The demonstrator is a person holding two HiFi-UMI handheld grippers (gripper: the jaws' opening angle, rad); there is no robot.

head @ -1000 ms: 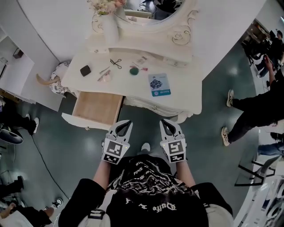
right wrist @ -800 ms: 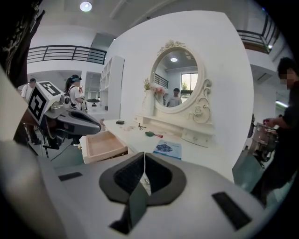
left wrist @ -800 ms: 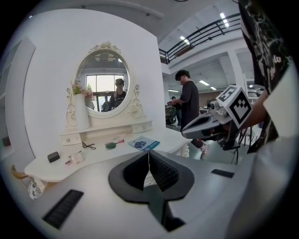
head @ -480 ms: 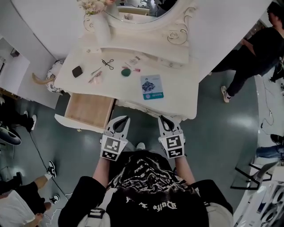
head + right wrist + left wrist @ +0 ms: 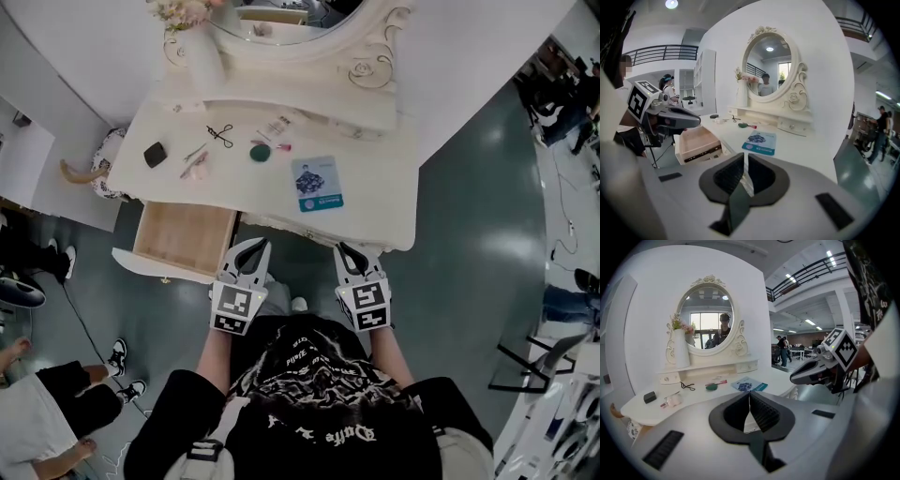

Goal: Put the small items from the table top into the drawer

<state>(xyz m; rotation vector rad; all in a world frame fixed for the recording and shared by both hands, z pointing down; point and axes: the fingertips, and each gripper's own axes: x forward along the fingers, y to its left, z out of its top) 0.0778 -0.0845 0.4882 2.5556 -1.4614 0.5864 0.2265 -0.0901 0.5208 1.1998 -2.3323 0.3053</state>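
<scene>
Compared with a second ago, both grippers have come closer to the dressing table (image 5: pixel 394 192). Their tips were well short of its front edge and now sit just at it. A bystander in dark clothes has left the floor off to the right, and another in white has come in at lower left.

The left gripper (image 5: pixel 255 246) and right gripper (image 5: pixel 345 249) are held side by side in front of the person's chest, pointing forward and slightly down, marker cubes up. Each has its fingers together with nothing between them.

The open drawer (image 5: pixel 185 239) lies just ahead and left of the left fingers, its wooden bottom bare. The small items are on the table top, well beyond the fingertips. The black box (image 5: pixel 155 154), the pink piece (image 5: pixel 197 161), the black scissors-like tool (image 5: pixel 221 135) and the green round item (image 5: pixel 260 151) lie ahead-left of the left fingers. The blue booklet (image 5: pixel 318 184) lies ahead between the two grippers, nearer the right fingers.
</scene>
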